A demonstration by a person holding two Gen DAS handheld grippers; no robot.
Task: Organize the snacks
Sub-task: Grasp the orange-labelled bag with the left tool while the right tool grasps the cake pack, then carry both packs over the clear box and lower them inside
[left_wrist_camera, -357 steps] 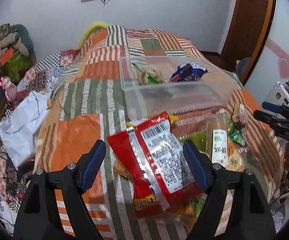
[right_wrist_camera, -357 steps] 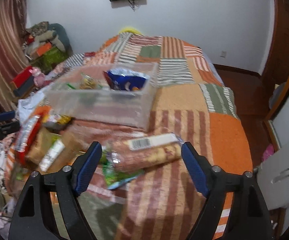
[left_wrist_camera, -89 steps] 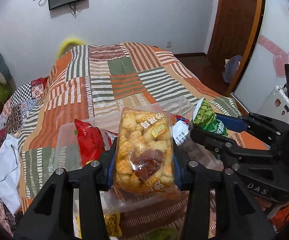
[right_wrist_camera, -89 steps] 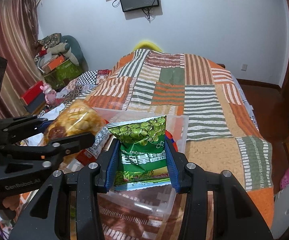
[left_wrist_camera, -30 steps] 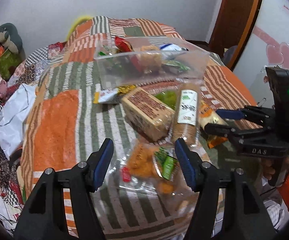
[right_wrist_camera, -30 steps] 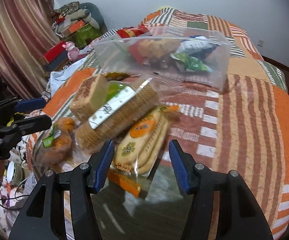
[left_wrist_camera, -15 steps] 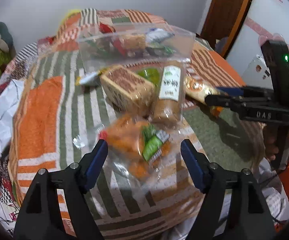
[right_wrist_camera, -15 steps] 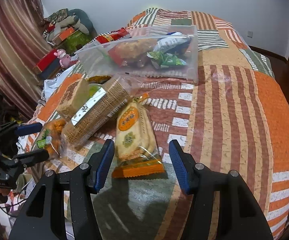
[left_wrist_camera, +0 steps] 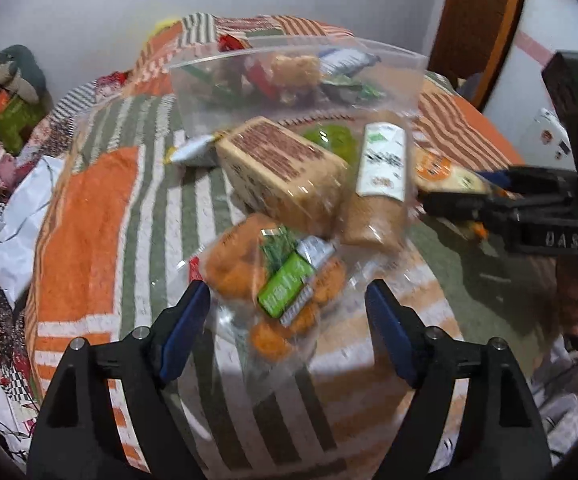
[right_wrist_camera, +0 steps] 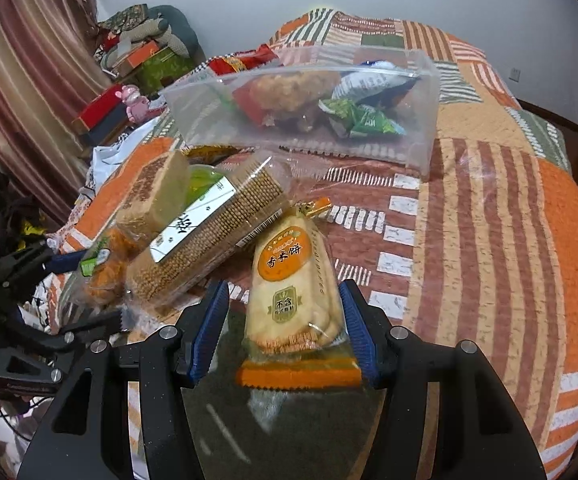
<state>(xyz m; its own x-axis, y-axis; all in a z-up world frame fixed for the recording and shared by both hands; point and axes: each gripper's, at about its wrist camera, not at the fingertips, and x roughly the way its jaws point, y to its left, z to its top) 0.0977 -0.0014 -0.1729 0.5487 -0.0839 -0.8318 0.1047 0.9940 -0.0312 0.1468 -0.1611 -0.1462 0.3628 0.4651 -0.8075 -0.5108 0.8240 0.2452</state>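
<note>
Here, in the left wrist view, the left gripper [left_wrist_camera: 287,312] hangs over the clear bag of orange snacks [left_wrist_camera: 277,280], which lies on the patchwork bedspread [left_wrist_camera: 85,216] on the near side of the clear plastic bin [left_wrist_camera: 381,80]. Its fingers [left_wrist_camera: 185,324] stand wide apart on either side of the bag, having just been opening, and neither pad presses on it, most likely so that the bag's bulk fits between them before they close. Between this bag and the bin lie a tan block packet [left_wrist_camera: 285,172] and a long cracker sleeve [left_wrist_camera: 377,184], leaning on each other in a loose heap. The right gripper [left_wrist_camera: 469,200] reaches in from the right, near the bin's right corner.

In the right wrist view the rice cracker pack [right_wrist_camera: 293,292] lies lengthwise between that gripper's fingers [right_wrist_camera: 353,328], its orange sealed end nearest the camera. The right pad looks to be against the pack's edge while a gap shows at the left, so I cannot tell whether it is truly gripped. The bin sits beyond the pack, open-topped, with several snacks inside, a red packet [right_wrist_camera: 245,62] and small green packs [right_wrist_camera: 361,118] among them; the pack's long axis points towards it, which would suit a straight lift and carry
</note>
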